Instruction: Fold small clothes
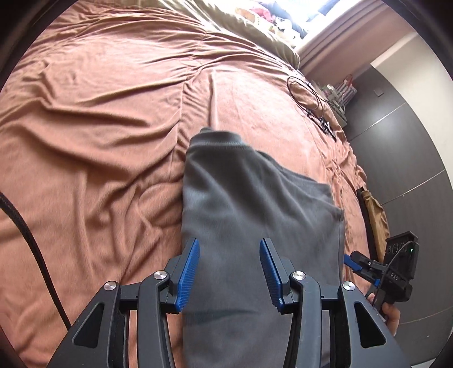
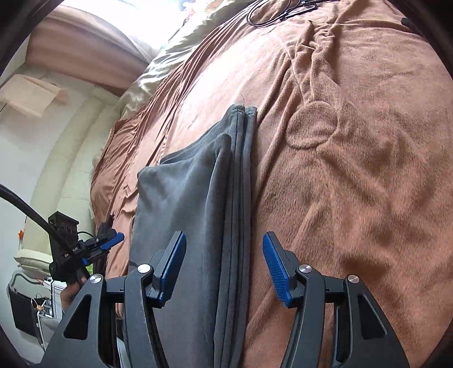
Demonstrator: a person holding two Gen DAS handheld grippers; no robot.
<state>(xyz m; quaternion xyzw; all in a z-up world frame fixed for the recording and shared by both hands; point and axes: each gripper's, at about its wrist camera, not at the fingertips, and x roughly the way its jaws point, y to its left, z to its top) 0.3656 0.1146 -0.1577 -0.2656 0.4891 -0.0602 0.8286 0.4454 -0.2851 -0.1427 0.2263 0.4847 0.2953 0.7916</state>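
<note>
Garment: a grey knit garment (image 1: 254, 215), folded lengthwise into a long strip; it lies flat on the bed, running away from me; several stacked edges show along its right side in the right wrist view (image 2: 240, 198)
Far end of garment: a stitched hem, resting on the blanket
Bed cover: a rust-brown fleece blanket (image 1: 99, 127), creased all over; a round raised patch (image 2: 311, 127) sits just right of the garment's far end
My left gripper (image 1: 229, 271): jaws partly apart over the near part of the garment; the blue pads (image 1: 188, 274) press on nothing; whether they graze the cloth below I cannot tell
My right gripper (image 2: 223, 269): jaws likewise partly apart, straddling the garment's layered right edge; blue pads (image 2: 276, 271) clear of the cloth; nothing held
Black cable (image 1: 308, 96): looped on the blanket, well beyond the garment, near the bed's far right edge
Olive pillow (image 1: 254, 25): at the head of the bed, beyond the blanket
</note>
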